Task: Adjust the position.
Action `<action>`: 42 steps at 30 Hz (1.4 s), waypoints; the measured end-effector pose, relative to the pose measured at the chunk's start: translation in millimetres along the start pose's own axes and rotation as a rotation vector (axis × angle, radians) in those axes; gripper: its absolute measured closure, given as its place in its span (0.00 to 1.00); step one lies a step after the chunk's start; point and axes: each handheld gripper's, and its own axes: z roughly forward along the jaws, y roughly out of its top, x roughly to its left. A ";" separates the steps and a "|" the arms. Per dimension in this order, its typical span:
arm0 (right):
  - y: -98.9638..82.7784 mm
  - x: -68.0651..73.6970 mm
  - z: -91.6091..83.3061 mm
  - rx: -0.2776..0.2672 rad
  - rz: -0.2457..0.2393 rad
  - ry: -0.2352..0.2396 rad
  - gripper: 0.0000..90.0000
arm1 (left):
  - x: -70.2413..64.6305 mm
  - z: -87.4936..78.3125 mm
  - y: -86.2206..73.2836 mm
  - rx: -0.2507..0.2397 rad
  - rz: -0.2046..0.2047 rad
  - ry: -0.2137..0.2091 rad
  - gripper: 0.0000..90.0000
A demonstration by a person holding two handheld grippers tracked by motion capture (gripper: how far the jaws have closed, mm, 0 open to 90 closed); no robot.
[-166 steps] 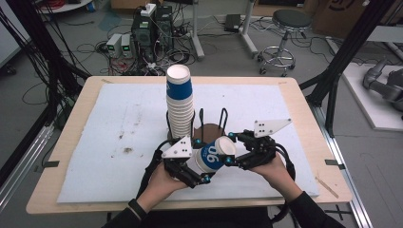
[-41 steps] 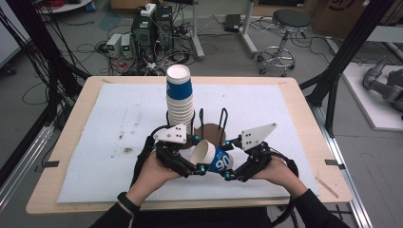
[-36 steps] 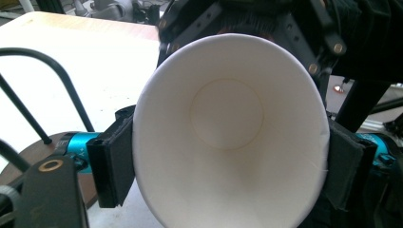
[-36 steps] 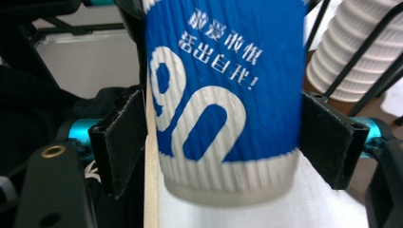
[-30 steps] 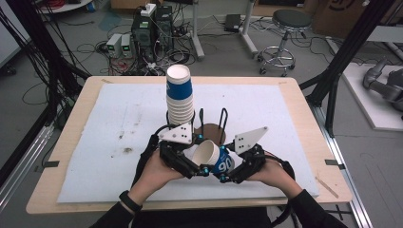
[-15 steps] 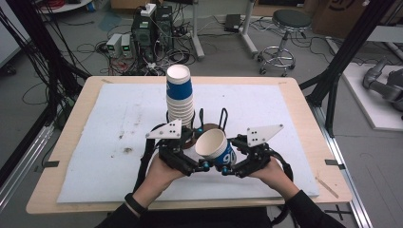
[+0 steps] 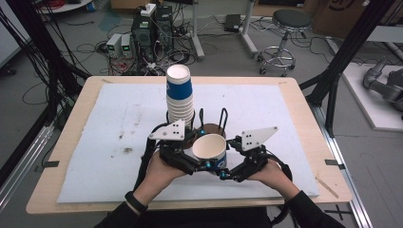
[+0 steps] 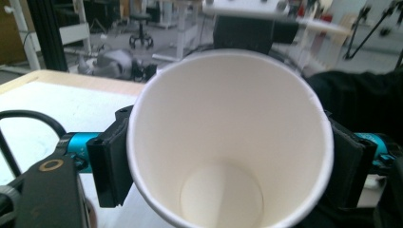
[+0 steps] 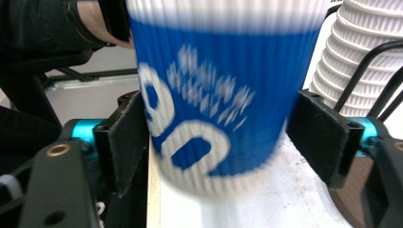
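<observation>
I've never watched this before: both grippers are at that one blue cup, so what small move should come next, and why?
Probably draw the right gripper back from the cup. Its jaws have just been opening and stand clear of the blue wall, while the left gripper has just closed its pads on the cup's sides. The cup is upright, so it looks handed over.

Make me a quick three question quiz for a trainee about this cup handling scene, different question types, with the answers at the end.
1. True or false: the single cup between the two tongs stands mouth up.
2. Which tongs press on that cup: A left tongs, B right tongs, C neither?
3. Fill in: the tall stack of cups sits in a black wire ____.

Key: 1 true. 2 A; the right jaws stand apart from its wall. 3 holder.
</observation>
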 end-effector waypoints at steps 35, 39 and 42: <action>-5.3 3.0 6.6 -0.138 0.038 0.033 0.33 | -3.5 7.5 0.6 -0.147 -0.016 -0.033 0.24; -5.8 3.6 7.9 -0.149 0.045 0.035 0.31 | -3.8 7.7 0.3 -0.153 -0.005 -0.034 0.24; -5.3 4.5 7.7 -0.178 0.071 0.049 0.27 | -4.7 8.7 0.1 -0.156 0.001 -0.032 0.25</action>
